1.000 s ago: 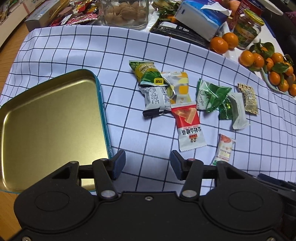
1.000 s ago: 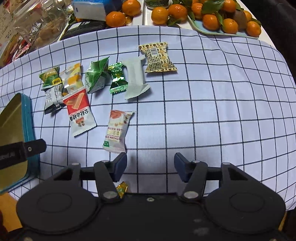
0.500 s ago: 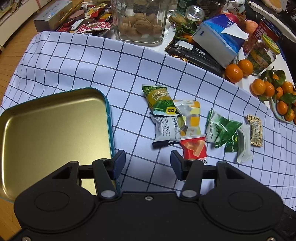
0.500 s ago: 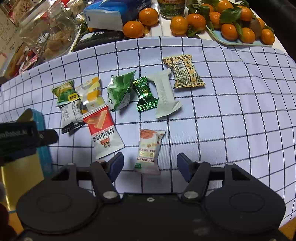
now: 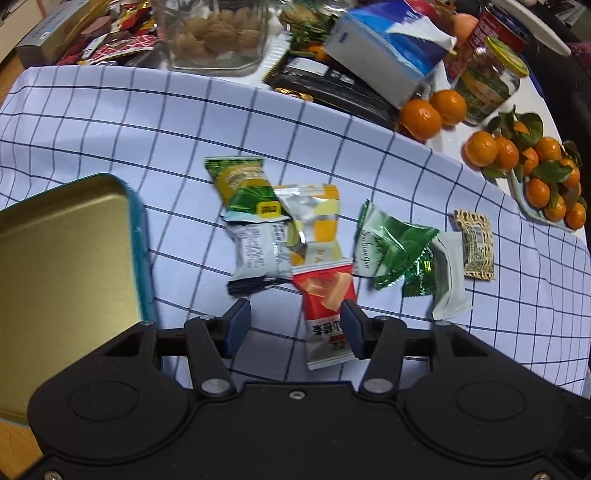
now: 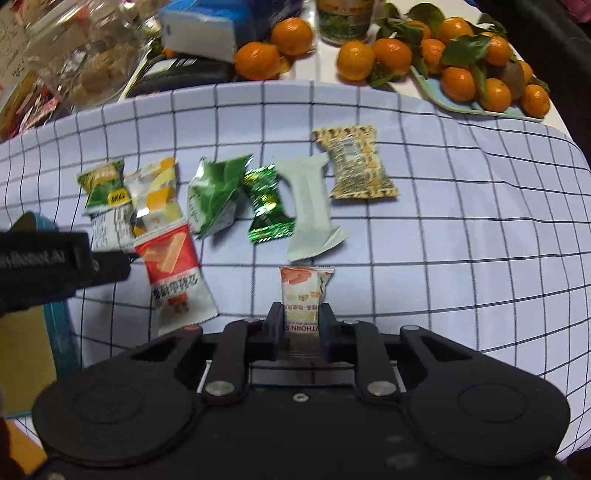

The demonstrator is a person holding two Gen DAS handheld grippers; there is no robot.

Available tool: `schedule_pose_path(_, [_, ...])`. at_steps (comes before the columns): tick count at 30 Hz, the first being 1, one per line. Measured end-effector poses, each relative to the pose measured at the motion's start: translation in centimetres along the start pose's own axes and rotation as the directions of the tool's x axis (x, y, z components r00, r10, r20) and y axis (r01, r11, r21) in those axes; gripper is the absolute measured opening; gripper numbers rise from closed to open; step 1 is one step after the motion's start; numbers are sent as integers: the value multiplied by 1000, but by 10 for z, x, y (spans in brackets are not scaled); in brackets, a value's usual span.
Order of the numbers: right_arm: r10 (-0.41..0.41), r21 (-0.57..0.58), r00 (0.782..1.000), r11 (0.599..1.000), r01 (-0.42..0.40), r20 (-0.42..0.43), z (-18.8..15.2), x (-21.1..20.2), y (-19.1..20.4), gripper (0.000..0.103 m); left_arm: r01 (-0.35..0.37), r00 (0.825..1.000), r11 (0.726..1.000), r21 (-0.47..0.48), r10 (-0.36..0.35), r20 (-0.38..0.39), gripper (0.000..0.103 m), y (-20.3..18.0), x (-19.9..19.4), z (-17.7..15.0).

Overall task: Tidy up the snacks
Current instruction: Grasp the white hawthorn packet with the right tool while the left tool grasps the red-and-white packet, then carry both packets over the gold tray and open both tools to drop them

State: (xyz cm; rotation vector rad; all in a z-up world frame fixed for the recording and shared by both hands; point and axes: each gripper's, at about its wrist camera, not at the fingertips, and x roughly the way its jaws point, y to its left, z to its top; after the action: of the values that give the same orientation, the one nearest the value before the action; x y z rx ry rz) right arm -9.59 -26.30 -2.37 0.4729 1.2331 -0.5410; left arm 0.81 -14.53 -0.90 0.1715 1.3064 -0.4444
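Observation:
Several wrapped snacks lie on a blue checked cloth [image 5: 110,122]. My right gripper [image 6: 302,325] is shut on a small white hawthorn snack packet [image 6: 304,286], its pads pressing both sides. My left gripper [image 5: 293,328] hangs open over the lower end of a red and white packet [image 5: 327,314], which lies partly between its fingers, untouched. A gold tin with a teal rim [image 5: 66,266] lies open at the left. In the right wrist view the red packet [image 6: 173,269], green packets [image 6: 218,192], a pale packet [image 6: 310,210] and a patterned packet [image 6: 356,166] lie in a row.
At the cloth's far edge stand a glass jar of walnuts [image 5: 218,33], a tissue pack [image 5: 388,55], a dark flat package [image 5: 332,88], a lidded jar [image 5: 487,81] and loose oranges [image 5: 432,110]. A plate of oranges [image 6: 480,74] sits at the far right.
My right gripper moved forward over the hawthorn packet and closed on it. My left gripper shifted right from beside the tin to above the red packet, staying open.

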Motion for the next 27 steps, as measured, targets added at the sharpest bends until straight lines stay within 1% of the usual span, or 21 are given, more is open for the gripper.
schedule_pose_path(4, [-1, 41, 1000, 999, 0, 21, 5, -8, -14, 21, -36, 999, 999, 25, 36, -1, 59, -15, 14, -5])
schedule_pose_path(7, [6, 60, 1000, 998, -8, 30, 7, -12, -20, 21, -85, 996, 996, 37, 85, -5, 59, -23, 25, -8])
schedule_pose_path(8, [13, 65, 999, 998, -15, 31, 7, -13, -21, 21, -94, 996, 995, 36, 94, -4, 62, -25, 27, -10])
schedule_pose_path(9, [18, 69, 999, 997, -20, 31, 7, -14, -22, 21, -84, 996, 996, 32, 84, 8, 62, -26, 26, -11])
schedule_pose_path(12, [29, 71, 999, 997, -31, 35, 6, -17, -24, 21, -79, 997, 996, 50, 80, -4, 61, -31, 29, -11])
schedule_pose_path(15, [32, 78, 999, 996, -35, 33, 4, -19, -27, 21, -77, 997, 996, 45, 77, -14, 62, -35, 34, -11])
schedule_pose_path(18, [32, 87, 999, 996, -35, 33, 3, -20, -30, 21, -100, 995, 994, 50, 102, -21, 63, -40, 35, -10])
schedule_pose_path(19, [32, 90, 999, 995, -35, 34, 2, -20, -30, 21, -97, 995, 994, 50, 98, -16, 62, -40, 35, -11])
schedule_pose_path(20, [32, 92, 999, 995, -35, 35, 2, -21, -31, 21, -95, 995, 994, 47, 96, -13, 58, -40, 35, -11])
schedule_pose_path(22, [30, 95, 999, 995, -33, 37, 2, -21, -31, 21, -90, 996, 995, 43, 89, 10, 44, -39, 31, -12])
schedule_pose_path(25, [32, 101, 999, 994, -36, 38, 1, -23, -32, 21, -70, 998, 997, 6, 70, -3, 43, -32, 28, -12])
schedule_pose_path(27, [32, 105, 999, 994, -36, 42, 2, -25, -31, 21, -76, 997, 997, -19, 76, -2, 43, -25, 23, -12])
